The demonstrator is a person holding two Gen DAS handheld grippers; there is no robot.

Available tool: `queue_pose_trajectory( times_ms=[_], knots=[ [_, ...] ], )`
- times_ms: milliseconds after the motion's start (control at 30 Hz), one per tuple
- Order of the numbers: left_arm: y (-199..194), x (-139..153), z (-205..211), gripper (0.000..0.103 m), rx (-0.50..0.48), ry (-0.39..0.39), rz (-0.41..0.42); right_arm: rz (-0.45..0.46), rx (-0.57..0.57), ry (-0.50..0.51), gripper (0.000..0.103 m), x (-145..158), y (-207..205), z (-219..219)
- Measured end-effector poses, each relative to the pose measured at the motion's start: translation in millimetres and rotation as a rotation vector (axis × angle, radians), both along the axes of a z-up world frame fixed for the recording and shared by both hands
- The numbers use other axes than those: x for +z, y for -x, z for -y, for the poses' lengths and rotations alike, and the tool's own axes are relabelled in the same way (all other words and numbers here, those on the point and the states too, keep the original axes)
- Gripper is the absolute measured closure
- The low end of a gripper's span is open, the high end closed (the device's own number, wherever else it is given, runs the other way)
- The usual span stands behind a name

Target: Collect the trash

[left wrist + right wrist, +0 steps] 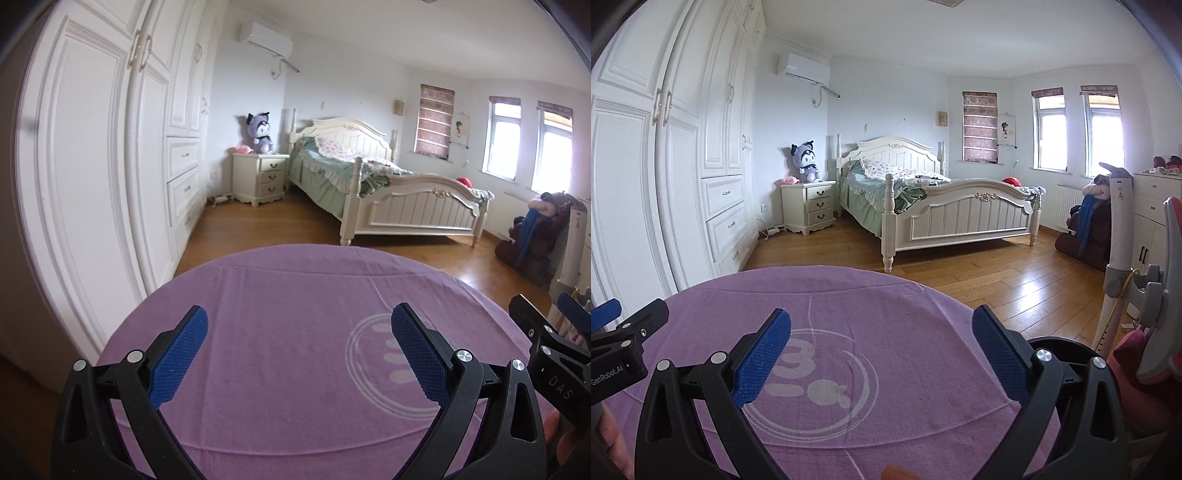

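No trash shows in either view. My left gripper (299, 317) is open and empty, held above a round table under a purple cloth (288, 288). My right gripper (882, 319) is open and empty above the same purple cloth (849, 295), which bears a white ring print (827, 391). The right gripper shows at the right edge of the left wrist view (554, 332), and the left gripper shows at the left edge of the right wrist view (624, 332). A black round rim (1067, 350) sits just right of the table; I cannot tell what it is.
A white wardrobe (92, 166) lines the left wall. A nightstand (809, 206) with a plush toy (807, 162) stands beside a white bed (942, 206). Wooden floor (997, 273) lies between table and bed. A chair piled with clothes (1089, 221), a dresser (1156, 206) and a pink chair (1156, 332) stand right.
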State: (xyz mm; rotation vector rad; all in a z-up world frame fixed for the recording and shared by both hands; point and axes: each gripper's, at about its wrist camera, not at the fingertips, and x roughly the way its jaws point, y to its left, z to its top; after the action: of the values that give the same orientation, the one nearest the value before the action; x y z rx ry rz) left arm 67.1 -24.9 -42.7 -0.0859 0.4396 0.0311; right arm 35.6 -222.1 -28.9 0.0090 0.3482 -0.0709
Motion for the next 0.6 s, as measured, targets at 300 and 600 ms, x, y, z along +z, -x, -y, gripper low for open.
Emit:
queue_pose_trajectory(
  times_ms=[300,600],
  knots=[
    [1,-4,6,0.005,-0.011,-0.038,-0.007,0.016,-0.015,-0.01,0.005,1,4,1],
    [1,-6,11,0.005,-0.006,-0.055,-0.016,0.022,-0.017,-0.015,0.005,2,3,-1]
  ],
)
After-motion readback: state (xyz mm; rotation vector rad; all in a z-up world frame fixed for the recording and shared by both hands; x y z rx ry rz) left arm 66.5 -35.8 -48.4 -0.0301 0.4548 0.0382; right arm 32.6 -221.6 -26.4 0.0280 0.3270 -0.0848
